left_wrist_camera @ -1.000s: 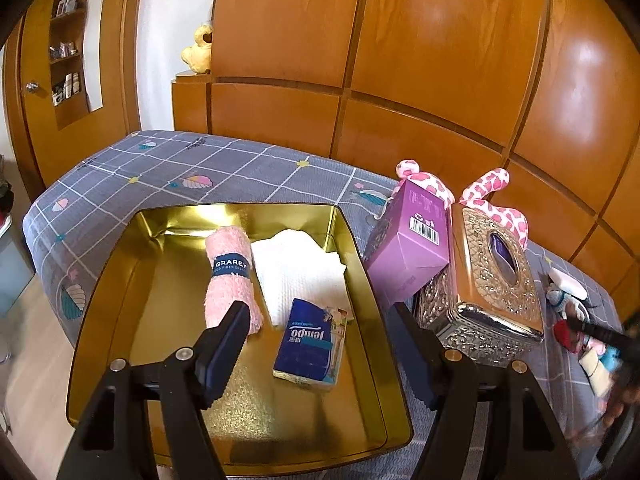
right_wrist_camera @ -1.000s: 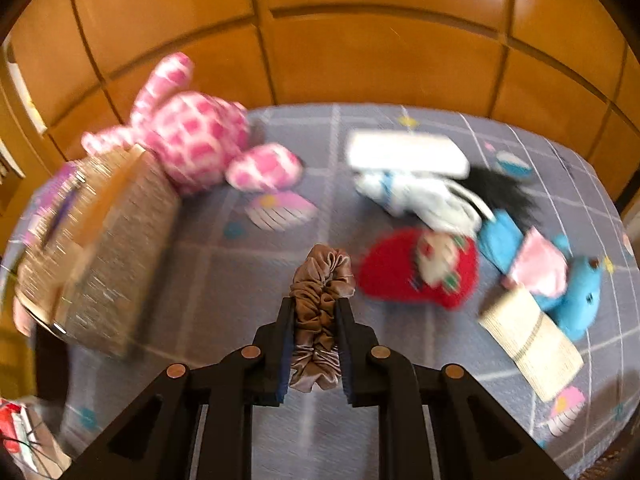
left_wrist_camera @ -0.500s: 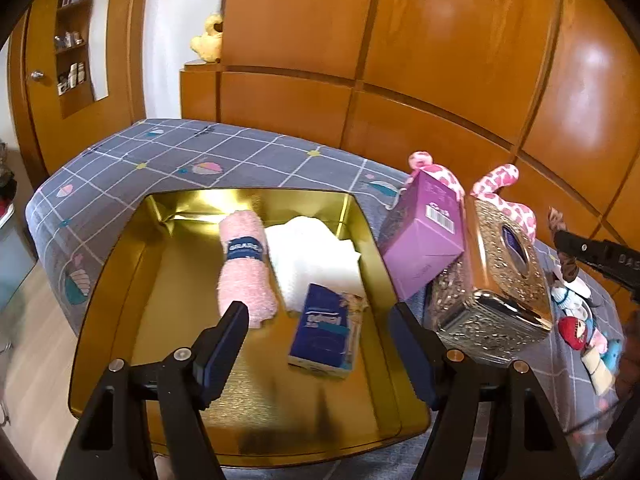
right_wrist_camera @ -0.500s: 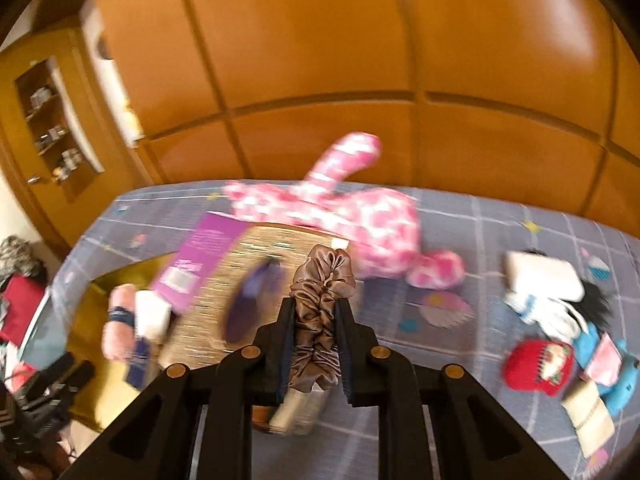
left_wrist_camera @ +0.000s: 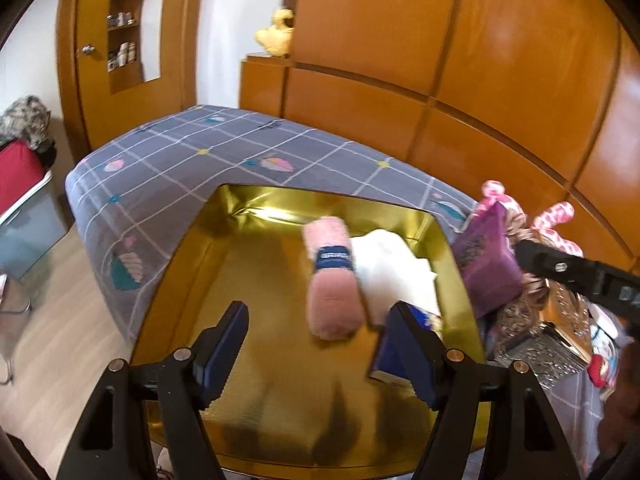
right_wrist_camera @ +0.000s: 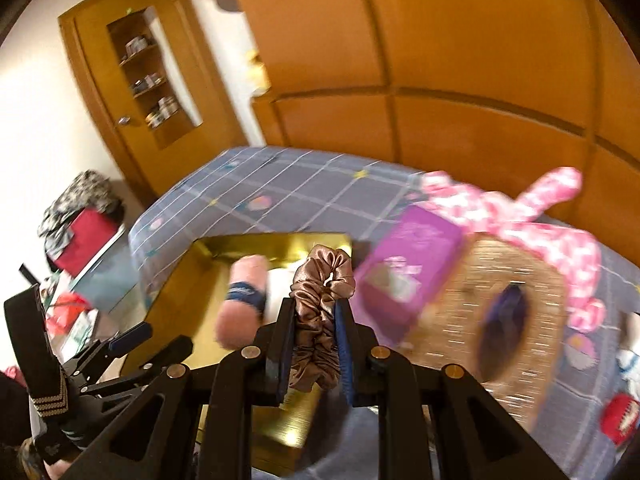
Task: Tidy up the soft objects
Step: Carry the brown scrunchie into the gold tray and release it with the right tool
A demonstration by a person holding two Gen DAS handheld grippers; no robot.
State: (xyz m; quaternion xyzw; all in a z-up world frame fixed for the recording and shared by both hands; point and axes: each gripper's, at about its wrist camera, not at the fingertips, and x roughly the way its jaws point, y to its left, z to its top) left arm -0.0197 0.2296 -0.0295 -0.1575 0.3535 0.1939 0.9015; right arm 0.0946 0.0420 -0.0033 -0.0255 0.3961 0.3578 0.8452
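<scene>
A gold tray [left_wrist_camera: 192, 248] lies on the grey checked bed. It holds a rolled pink towel [left_wrist_camera: 330, 280], a white cloth [left_wrist_camera: 392, 268] and a blue tissue pack [left_wrist_camera: 384, 360]. My left gripper [left_wrist_camera: 320, 340] hangs open over the tray's near half with nothing between its fingers. My right gripper [right_wrist_camera: 314, 340] is shut on a brown satin scrunchie [right_wrist_camera: 320, 284], held above the tray's right edge [right_wrist_camera: 280, 240]. In the left wrist view the right gripper [left_wrist_camera: 524, 254] comes in from the right beside a purple box [left_wrist_camera: 488, 264].
A purple box [right_wrist_camera: 404, 264], an ornate tissue box [right_wrist_camera: 500, 316] and a pink spotted plush [right_wrist_camera: 532, 220] sit right of the tray. Small toys [left_wrist_camera: 600, 360] lie further right. Wooden panelling rises behind the bed; a red bin [left_wrist_camera: 16, 172] stands on the floor at left.
My right gripper swung left with the scrunchie, from over the toys to the tray's right edge. My left gripper shifted left over the tray and stayed open.
</scene>
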